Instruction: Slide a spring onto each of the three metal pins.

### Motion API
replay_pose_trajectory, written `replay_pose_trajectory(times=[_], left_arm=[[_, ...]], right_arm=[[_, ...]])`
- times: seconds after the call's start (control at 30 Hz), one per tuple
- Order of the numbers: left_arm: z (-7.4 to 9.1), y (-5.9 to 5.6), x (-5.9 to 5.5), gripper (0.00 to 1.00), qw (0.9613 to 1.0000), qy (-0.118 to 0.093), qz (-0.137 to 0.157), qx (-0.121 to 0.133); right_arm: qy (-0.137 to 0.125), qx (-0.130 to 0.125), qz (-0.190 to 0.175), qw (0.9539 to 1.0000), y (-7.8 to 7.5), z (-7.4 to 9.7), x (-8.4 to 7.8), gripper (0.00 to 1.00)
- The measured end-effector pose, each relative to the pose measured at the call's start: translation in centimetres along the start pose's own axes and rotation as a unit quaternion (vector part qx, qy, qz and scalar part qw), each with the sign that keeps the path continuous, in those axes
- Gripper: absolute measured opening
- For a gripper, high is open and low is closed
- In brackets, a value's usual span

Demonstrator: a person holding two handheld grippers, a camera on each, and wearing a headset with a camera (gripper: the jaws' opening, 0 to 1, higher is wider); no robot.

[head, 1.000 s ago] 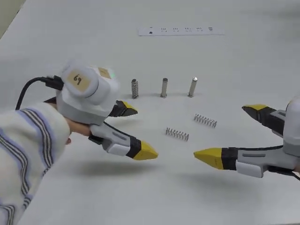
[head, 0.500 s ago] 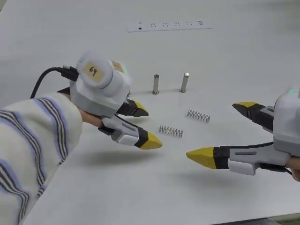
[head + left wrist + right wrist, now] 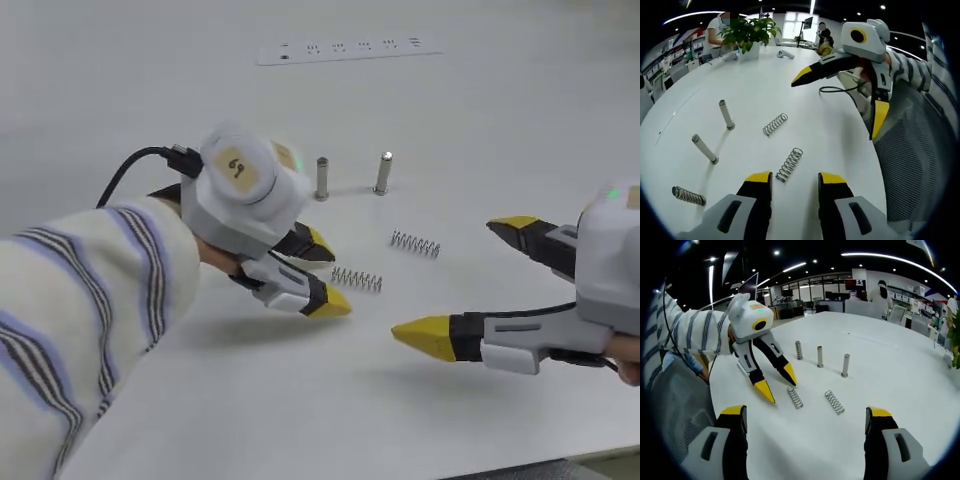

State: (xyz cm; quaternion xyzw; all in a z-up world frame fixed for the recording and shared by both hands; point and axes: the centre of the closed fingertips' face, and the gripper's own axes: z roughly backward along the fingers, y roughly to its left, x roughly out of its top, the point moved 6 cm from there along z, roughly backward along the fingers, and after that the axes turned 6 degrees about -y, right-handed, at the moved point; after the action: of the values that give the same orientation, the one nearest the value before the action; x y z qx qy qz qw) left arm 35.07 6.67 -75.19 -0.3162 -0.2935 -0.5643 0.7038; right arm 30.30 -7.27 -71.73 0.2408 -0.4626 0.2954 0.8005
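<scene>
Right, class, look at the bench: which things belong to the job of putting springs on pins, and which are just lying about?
For the job:
- sprung pin
- middle pin
- end pin
- near spring
- far spring
- left gripper, open
- right gripper, open

Lying about:
- power strip
- plant

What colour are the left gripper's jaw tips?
Yellow, over black; the left gripper shows best in the head view.
</scene>
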Motion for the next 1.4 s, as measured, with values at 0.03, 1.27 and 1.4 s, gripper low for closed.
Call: replay_pose_trajectory(times=[0.03,1.27,1.4], left_arm=[[-0.1,0.0,0.0,0.29,1.0000,0.001,-0.002,-0.001],[-1.2,-0.8,-0.7,0.03,0.9973,0.018,-0.033,0.063],[-1.2,-0.9,-0.7,0.02,0.9971,0.019,-0.029,0.068]], right_arm=[[0.000,0.001,0.000,1.0000,0.0,0.0,0.0,0.97],[-0.012,-0.009,-0.008,0.9999,-0.1,0.5,0.1,0.92],[-0.016,-0.010,-0.009,0.9998,-0.2,0.5,0.2,0.92]])
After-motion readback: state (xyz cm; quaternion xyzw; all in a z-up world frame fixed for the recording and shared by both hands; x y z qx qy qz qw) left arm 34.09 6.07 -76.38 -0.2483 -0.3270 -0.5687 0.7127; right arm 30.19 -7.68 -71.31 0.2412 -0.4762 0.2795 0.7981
